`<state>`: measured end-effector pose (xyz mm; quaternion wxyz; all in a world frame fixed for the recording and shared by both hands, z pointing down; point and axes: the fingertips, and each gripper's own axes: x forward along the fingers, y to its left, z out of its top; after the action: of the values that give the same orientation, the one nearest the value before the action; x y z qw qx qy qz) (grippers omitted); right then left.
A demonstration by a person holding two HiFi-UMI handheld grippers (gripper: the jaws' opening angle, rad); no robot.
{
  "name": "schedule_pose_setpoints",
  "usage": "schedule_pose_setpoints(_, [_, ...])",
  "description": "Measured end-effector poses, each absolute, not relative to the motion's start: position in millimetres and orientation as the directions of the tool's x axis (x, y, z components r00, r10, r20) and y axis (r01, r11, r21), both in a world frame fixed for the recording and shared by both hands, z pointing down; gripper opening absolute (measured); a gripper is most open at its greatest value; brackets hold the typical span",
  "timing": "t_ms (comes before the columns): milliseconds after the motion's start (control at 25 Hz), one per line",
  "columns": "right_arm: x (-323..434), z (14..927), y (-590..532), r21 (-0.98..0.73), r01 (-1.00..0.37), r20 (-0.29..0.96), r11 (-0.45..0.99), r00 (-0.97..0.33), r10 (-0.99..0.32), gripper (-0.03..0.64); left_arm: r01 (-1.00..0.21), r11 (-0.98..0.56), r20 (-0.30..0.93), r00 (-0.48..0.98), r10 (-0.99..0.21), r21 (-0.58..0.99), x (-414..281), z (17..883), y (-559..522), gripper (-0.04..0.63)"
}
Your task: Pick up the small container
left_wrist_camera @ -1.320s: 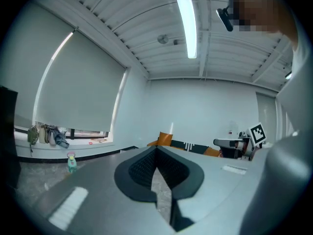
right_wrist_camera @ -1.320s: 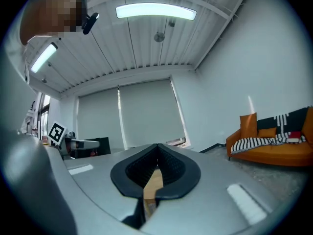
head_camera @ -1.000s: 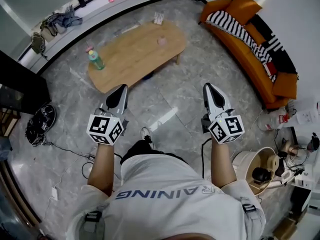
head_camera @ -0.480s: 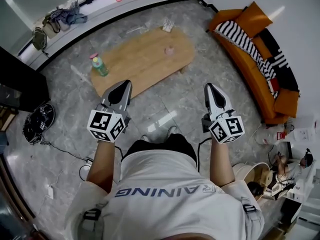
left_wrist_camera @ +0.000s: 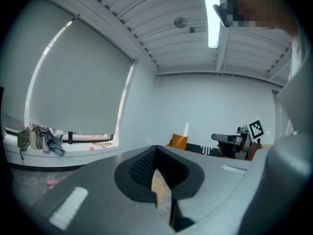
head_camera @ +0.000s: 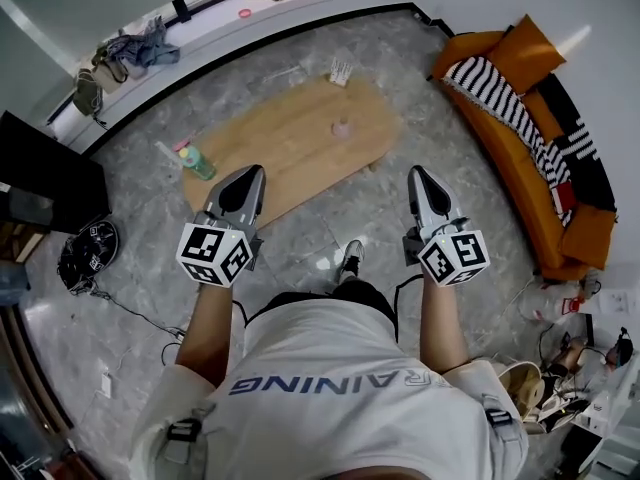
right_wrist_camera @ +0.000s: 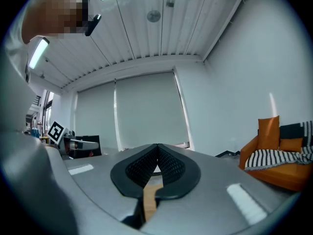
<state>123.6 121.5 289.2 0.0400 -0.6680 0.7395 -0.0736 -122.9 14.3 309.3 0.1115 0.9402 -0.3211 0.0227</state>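
The small container (head_camera: 342,128) is a little pink pot standing on the oval wooden coffee table (head_camera: 290,153), right of its middle. My left gripper (head_camera: 247,176) is held out above the table's near edge, jaws together and empty. My right gripper (head_camera: 417,176) hovers over the floor to the right of the table, also shut with nothing in it. In the left gripper view the left gripper (left_wrist_camera: 156,148) points level across the room, and in the right gripper view the right gripper (right_wrist_camera: 157,146) does the same. Neither of these two views shows the container.
A green bottle with a pink cap (head_camera: 192,161) stands at the table's left end. An orange sofa (head_camera: 530,148) with a striped blanket runs along the right. A black cabinet (head_camera: 45,188) and a round device with cables (head_camera: 85,258) sit at the left. Clutter lies at the lower right.
The person has stepped forward: the table and sofa have slid down and right in the head view. Both grippers keep the same pose, still shut.
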Motion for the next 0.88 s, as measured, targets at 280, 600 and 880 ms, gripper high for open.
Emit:
schedule_pose_setpoints(280, [240, 290, 71, -0.199, -0.970, 0.053, 0.140, -0.153, -0.987, 0.014, -0.649, -0.732, 0.108, 0.759, -0.642, 0.206, -14, 295, -23, -0.002])
schedule_pose_setpoints(600, [291, 314, 18, -0.254, -0.944, 0.085, 0.210, -0.238, -0.968, 0.014, -0.724, -0.656, 0.179, 0.689, -0.702, 0.212, 26, 307, -51, -0.002])
schedule_pose_setpoints(880, [286, 328, -24, -0.281, -0.924, 0.119, 0.258, -0.301, -0.946, 0.014, -0.757, -0.618, 0.187, 0.653, -0.734, 0.214, 24, 311, -81, -0.002])
